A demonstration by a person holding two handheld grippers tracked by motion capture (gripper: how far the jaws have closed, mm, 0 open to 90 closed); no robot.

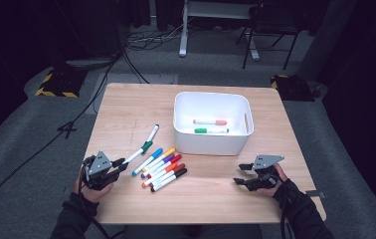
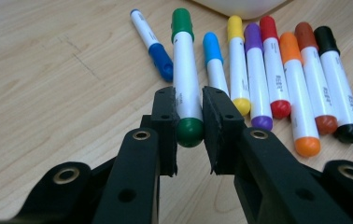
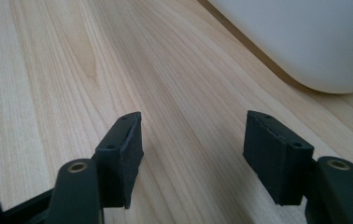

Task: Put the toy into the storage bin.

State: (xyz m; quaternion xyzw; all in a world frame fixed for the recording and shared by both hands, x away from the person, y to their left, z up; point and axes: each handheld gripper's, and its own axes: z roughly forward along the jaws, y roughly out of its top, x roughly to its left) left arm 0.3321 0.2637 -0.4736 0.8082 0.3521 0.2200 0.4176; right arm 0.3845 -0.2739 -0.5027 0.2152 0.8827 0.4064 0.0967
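You are at the pick-up step of clearing markers off the table into the bin: your left gripper (image 2: 188, 119) has its jaws drawn in on the barrel of the green marker (image 2: 185, 81), both pads pressing just above its rounded tail end, which points back toward you. In the high view the same left gripper (image 1: 119, 163) sits at the near left of the wooden table (image 1: 126, 107), with the marker running forward and to its right. Just to the right of the held marker lies the row of loose markers (image 2: 277, 77), light blue, yellow, purple, red, orange, brown and black, side by side; a dark blue marker (image 2: 152, 43) lies just to its left, beyond the jaws. The next move, as judged, calls for a clean lift clear of these neighbours, then a carry forward and right to the white bin (image 1: 212, 123), which already contains two markers. Your right gripper (image 3: 193, 151) rests above bare table, jaws partly apart with nothing between them, the bin wall just ahead of it to the right.
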